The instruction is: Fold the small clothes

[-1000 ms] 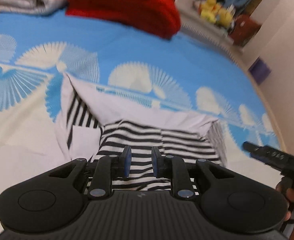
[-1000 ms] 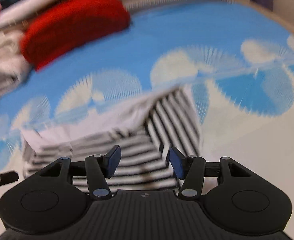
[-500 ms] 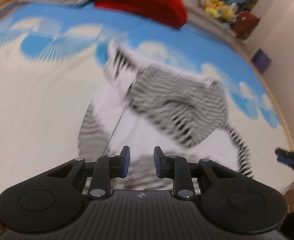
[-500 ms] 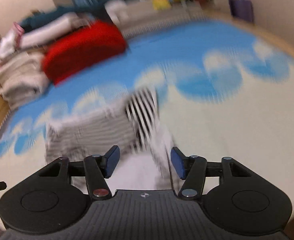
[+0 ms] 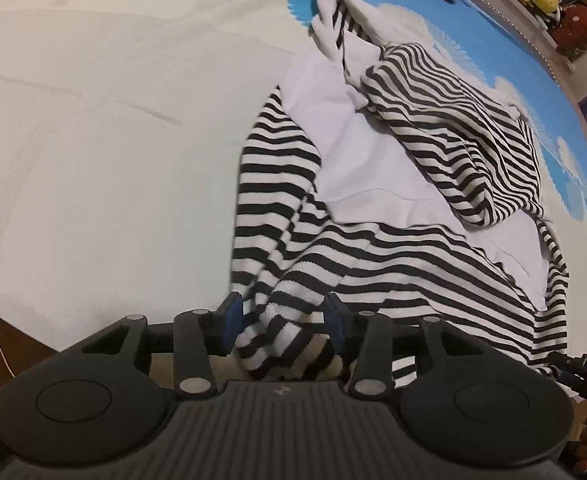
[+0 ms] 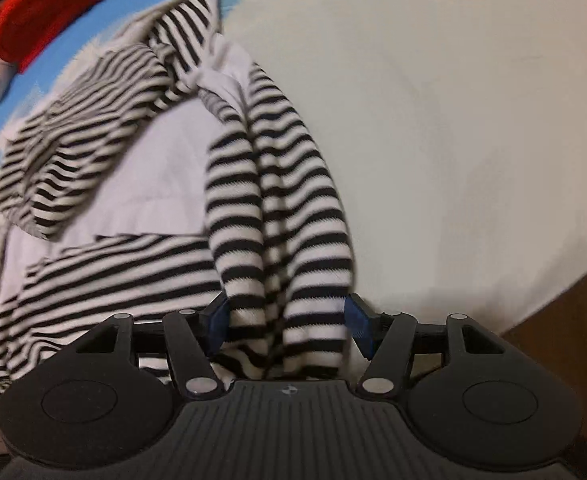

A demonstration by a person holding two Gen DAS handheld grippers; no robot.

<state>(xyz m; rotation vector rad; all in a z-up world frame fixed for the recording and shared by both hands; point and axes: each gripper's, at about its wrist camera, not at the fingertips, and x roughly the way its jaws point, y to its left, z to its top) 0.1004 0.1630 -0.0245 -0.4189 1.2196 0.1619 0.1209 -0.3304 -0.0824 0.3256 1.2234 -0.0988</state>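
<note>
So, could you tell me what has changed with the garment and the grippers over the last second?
The striped garment was a compact folded bundle; now it lies spread open toward the near bed edge, white lining exposed. The left gripper has opened wider, and a sleeve now lies between its fingers. The right gripper, open throughout, now straddles the other sleeve. Neither visibly clamps. The red bundle and blue-and-white bedspread are unchanged.

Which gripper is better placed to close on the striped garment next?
Right, probably. The right gripper has a thick bunch of the striped garment between its open jaws; the left gripper has only a thin fold.
</note>
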